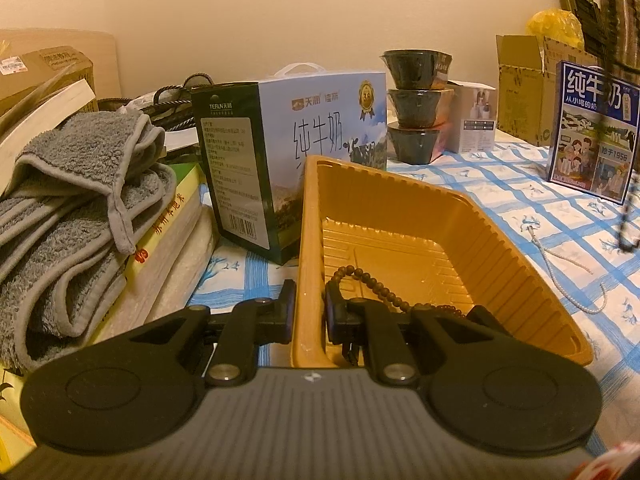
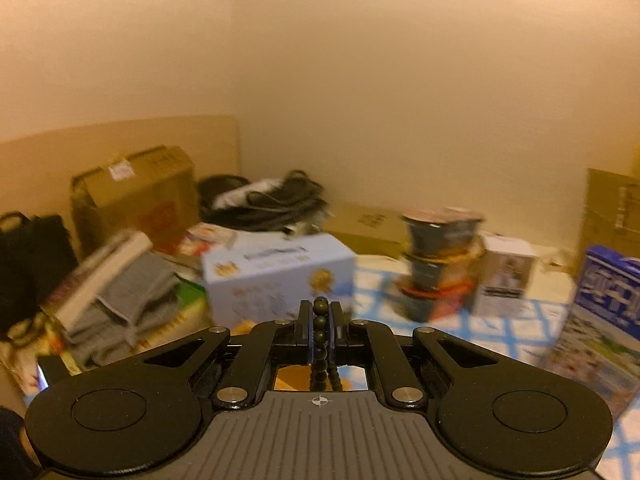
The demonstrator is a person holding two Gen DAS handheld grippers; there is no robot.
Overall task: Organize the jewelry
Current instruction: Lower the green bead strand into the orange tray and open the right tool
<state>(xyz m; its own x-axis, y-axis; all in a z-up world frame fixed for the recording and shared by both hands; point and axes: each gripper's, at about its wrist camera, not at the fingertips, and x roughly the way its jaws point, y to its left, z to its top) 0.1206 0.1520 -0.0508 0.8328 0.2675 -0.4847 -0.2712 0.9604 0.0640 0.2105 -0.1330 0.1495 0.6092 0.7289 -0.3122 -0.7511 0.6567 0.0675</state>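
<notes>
My left gripper (image 1: pixel 310 300) is shut on the left wall of an orange plastic tray (image 1: pixel 500 256), one finger outside the wall and one inside. A brown bead bracelet (image 1: pixel 362 276) lies in the tray by the inner finger. A white pearl necklace (image 1: pixel 576 280) lies on the checked cloth to the right of the tray. My right gripper (image 2: pixel 320 312) is raised above the table and shut on a string of dark beads (image 2: pixel 320 322), which runs between its pads and hangs below. In the left wrist view the dark beads (image 1: pixel 626 224) dangle at the right edge.
A milk carton box (image 1: pixel 312 128) stands just behind the tray. Grey towels (image 1: pixel 80 200) lie on stacked books to its left. Stacked black bowls (image 1: pixel 416 108), a small white box (image 1: pixel 476 120), a blue milk box (image 1: pixel 592 128) and cardboard boxes (image 1: pixel 520 88) line the back right.
</notes>
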